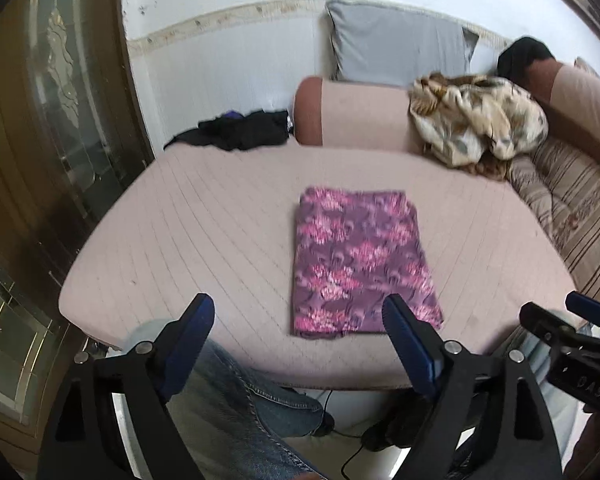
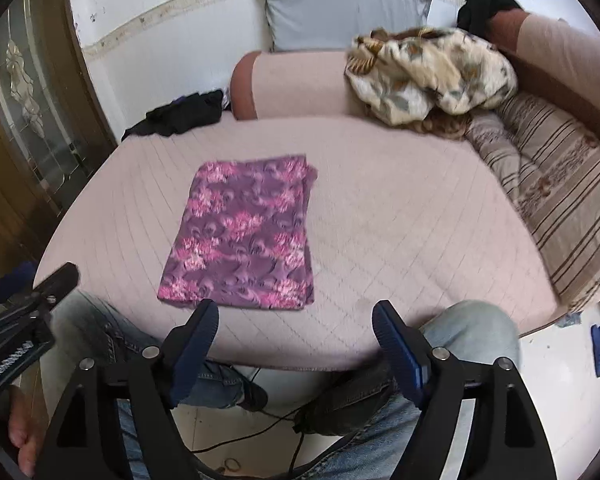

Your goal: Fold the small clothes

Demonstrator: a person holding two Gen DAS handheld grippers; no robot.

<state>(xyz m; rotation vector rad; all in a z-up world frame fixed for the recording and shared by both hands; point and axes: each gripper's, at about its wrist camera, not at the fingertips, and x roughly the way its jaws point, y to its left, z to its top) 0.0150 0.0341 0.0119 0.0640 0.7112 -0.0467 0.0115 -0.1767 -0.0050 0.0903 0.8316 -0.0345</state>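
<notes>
A purple cloth with pink flowers (image 1: 360,260) lies folded in a flat rectangle on the pink quilted mattress (image 1: 204,240). It also shows in the right wrist view (image 2: 244,232). My left gripper (image 1: 298,312) is open and empty, held at the mattress's near edge just in front of the cloth. My right gripper (image 2: 296,320) is open and empty, near the front edge to the right of the cloth. The right gripper also shows at the right edge of the left wrist view (image 1: 572,328).
A pink bolster (image 1: 352,112), a grey pillow (image 1: 396,40) and a crumpled floral blanket (image 1: 476,120) lie at the back. Dark clothes (image 1: 244,130) sit at the back left. A striped cushion (image 2: 552,196) is on the right. The person's jeans-clad knees (image 2: 472,332) are at the front edge.
</notes>
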